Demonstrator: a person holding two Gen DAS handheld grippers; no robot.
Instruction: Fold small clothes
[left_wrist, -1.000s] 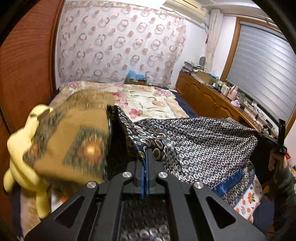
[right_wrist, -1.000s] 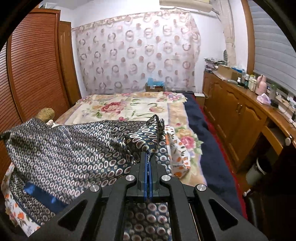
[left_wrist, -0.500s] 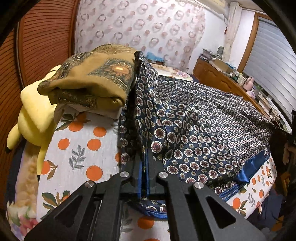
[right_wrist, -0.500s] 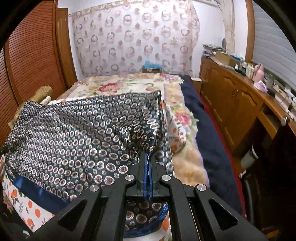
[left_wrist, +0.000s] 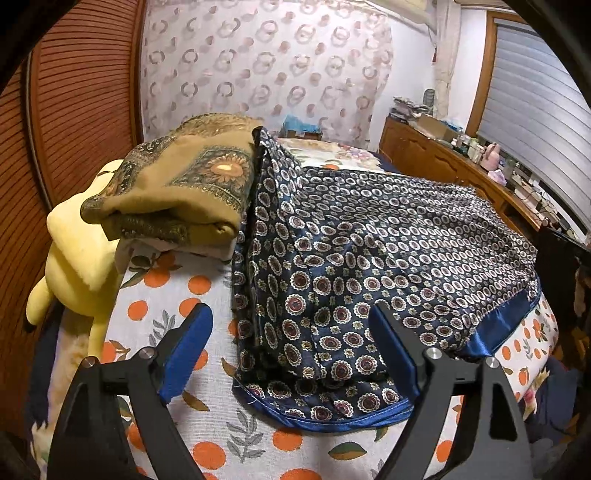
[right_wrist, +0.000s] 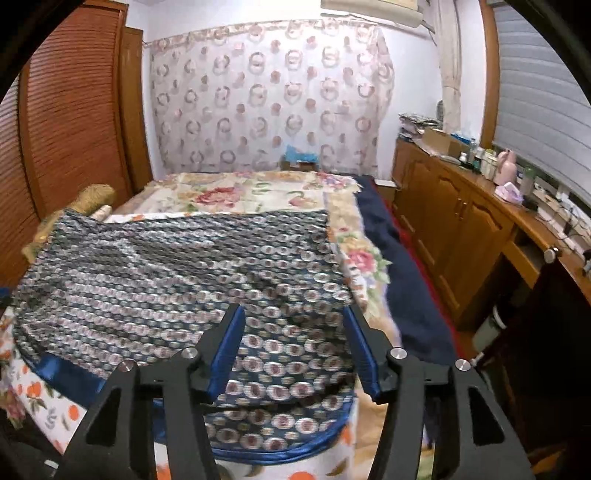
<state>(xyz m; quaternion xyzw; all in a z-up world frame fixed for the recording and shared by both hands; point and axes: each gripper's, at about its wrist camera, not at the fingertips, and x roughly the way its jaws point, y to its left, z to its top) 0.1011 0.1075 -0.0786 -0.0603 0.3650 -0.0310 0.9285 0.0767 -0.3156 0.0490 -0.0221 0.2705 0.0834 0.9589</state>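
Observation:
A dark blue patterned garment (left_wrist: 369, 258) with a shiny blue hem lies spread on the bed over an orange-print cloth (left_wrist: 177, 317). It also shows in the right wrist view (right_wrist: 177, 266). My left gripper (left_wrist: 291, 332) is open and empty, just above the garment's near left corner. My right gripper (right_wrist: 293, 332) is open and empty, just above the garment's near right corner. One garment edge stands up against a folded brown patterned cloth (left_wrist: 184, 184).
A yellow plush toy (left_wrist: 74, 258) lies left of the folded brown cloth. A floral bedspread (right_wrist: 236, 192) covers the far bed. Wooden cabinets (right_wrist: 461, 229) with clutter run along the right. A slatted wooden wardrobe (right_wrist: 74, 110) stands at the left.
Both grippers were shut on the garment's corners and lowered it onto the bed. Now both have opened and let it go, and the garment lies flat.

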